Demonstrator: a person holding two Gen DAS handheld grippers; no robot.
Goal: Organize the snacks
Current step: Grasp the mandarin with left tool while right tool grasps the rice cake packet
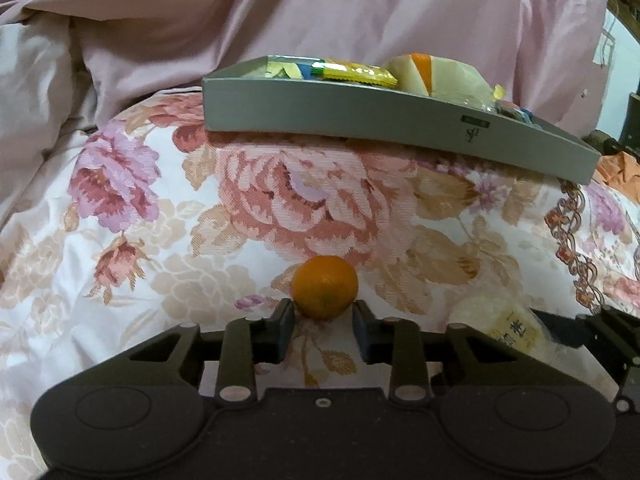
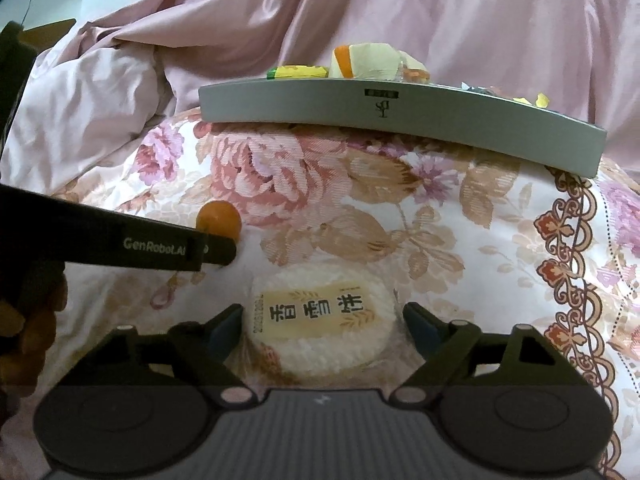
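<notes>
A small orange (image 1: 324, 287) rests on the floral bedspread, and my left gripper (image 1: 323, 306) is shut on it, its black pads touching the fruit's lower sides. In the right wrist view the same orange (image 2: 220, 219) shows just behind the left gripper's finger (image 2: 216, 249). My right gripper (image 2: 323, 307) is open around a round white rice cracker pack (image 2: 320, 324); a thin gap shows on each side of it. That pack (image 1: 504, 322) is also in the left wrist view. Beyond both lies a grey tray (image 1: 360, 120) (image 2: 320, 104) holding several wrapped snacks.
The tray sits on a raised hump of the floral bedspread (image 1: 280, 208), its right end overhanging. A crumpled pink satin quilt (image 1: 320, 12) rises behind it. In the tray lie a yellow packet (image 1: 352, 72) and a cream-and-orange wrapped piece (image 2: 360, 60).
</notes>
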